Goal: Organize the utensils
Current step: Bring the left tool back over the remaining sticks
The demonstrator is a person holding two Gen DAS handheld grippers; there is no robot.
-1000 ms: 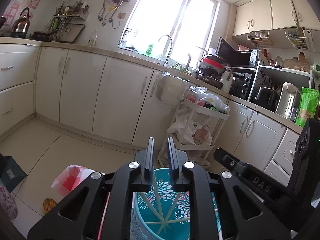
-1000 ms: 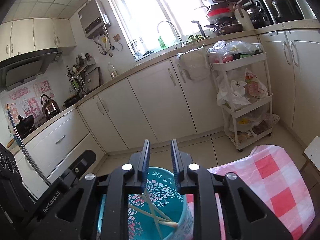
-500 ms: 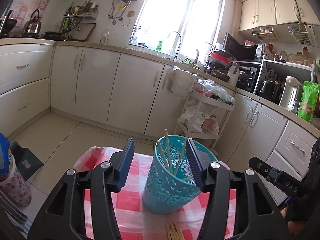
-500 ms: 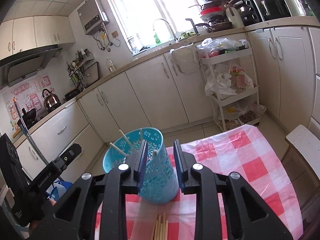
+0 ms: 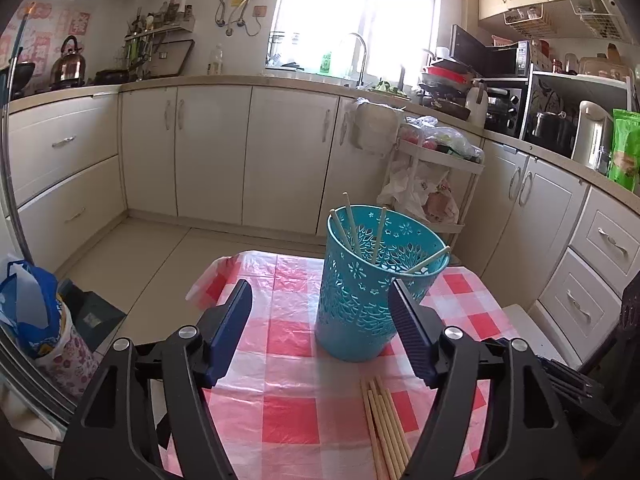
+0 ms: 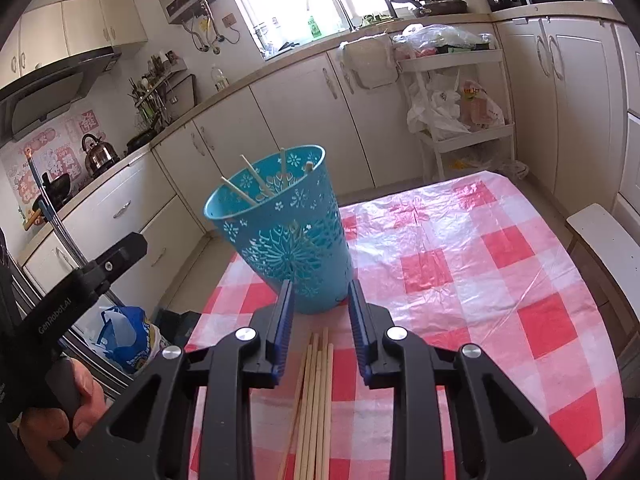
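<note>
A teal perforated basket (image 5: 372,280) stands upright on the red-and-white checked tablecloth (image 5: 288,408), with several chopsticks (image 5: 352,228) leaning inside it. A bundle of loose chopsticks (image 5: 384,420) lies on the cloth in front of it. My left gripper (image 5: 319,286) is short of the basket, its jaws opening wide, and nothing is gripped. In the right wrist view the basket (image 6: 288,224) is just beyond my right gripper (image 6: 320,283). That gripper's jaws are slightly apart and empty, above the far ends of the loose chopsticks (image 6: 316,392).
A white trolley (image 5: 436,184) with bags stands by the cabinets behind the table. A blue bag (image 5: 28,312) sits on the floor at the left. A white seat (image 6: 604,240) is at the table's right edge. A hand (image 6: 80,392) holds the left gripper's handle.
Both grippers have drawn back from over the basket's mouth, so it now stands ahead of them. The left jaws have spread wide. The loose chopsticks on the cloth came into view.
</note>
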